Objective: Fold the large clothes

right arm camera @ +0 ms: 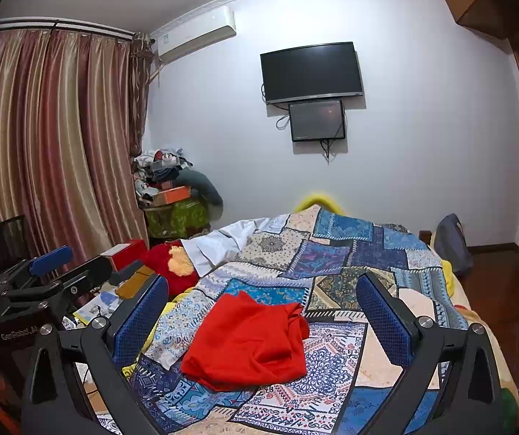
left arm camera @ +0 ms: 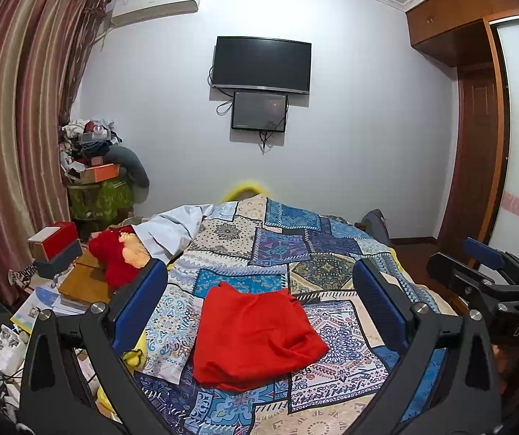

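A red garment lies folded in a rough bundle on the patchwork bedspread. It also shows in the right wrist view. My left gripper is open and empty, held above the garment with its blue pads apart. My right gripper is open and empty too, above the same garment. Each gripper shows in the other's view: the right one at the right edge, the left one at the left edge.
Left of the bed a cluttered stand holds boxes, papers and a red plush toy. A white cloth lies at the bed's far left. Curtains, a wall television and a wardrobe surround the bed.
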The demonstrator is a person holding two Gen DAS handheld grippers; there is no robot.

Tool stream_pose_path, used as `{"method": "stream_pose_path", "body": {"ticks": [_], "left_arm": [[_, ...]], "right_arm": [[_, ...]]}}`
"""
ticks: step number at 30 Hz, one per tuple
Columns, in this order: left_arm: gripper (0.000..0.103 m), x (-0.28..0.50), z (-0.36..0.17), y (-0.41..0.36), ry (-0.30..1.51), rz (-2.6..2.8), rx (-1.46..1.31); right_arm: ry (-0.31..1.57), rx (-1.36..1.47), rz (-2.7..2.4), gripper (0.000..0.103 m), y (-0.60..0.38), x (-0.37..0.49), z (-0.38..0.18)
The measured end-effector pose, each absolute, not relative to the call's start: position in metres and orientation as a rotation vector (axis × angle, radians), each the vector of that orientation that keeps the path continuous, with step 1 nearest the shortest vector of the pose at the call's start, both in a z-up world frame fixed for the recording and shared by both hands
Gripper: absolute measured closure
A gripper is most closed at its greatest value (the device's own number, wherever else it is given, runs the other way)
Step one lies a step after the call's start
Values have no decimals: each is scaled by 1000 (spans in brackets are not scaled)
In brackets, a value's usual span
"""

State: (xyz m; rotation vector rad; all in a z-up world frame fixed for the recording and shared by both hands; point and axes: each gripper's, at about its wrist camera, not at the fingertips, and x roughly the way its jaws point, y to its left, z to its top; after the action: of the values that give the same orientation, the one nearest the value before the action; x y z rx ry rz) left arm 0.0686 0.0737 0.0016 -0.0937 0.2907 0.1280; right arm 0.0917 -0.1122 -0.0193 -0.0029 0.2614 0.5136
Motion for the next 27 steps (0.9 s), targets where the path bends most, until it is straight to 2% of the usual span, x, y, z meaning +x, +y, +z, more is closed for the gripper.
{"method": "stream_pose_path", "body": {"ticks": [27], "left_arm": [[0,71,0,73,293,113,-84]], "right_arm": [[268,5,499,0,-113,90,-27]]}}
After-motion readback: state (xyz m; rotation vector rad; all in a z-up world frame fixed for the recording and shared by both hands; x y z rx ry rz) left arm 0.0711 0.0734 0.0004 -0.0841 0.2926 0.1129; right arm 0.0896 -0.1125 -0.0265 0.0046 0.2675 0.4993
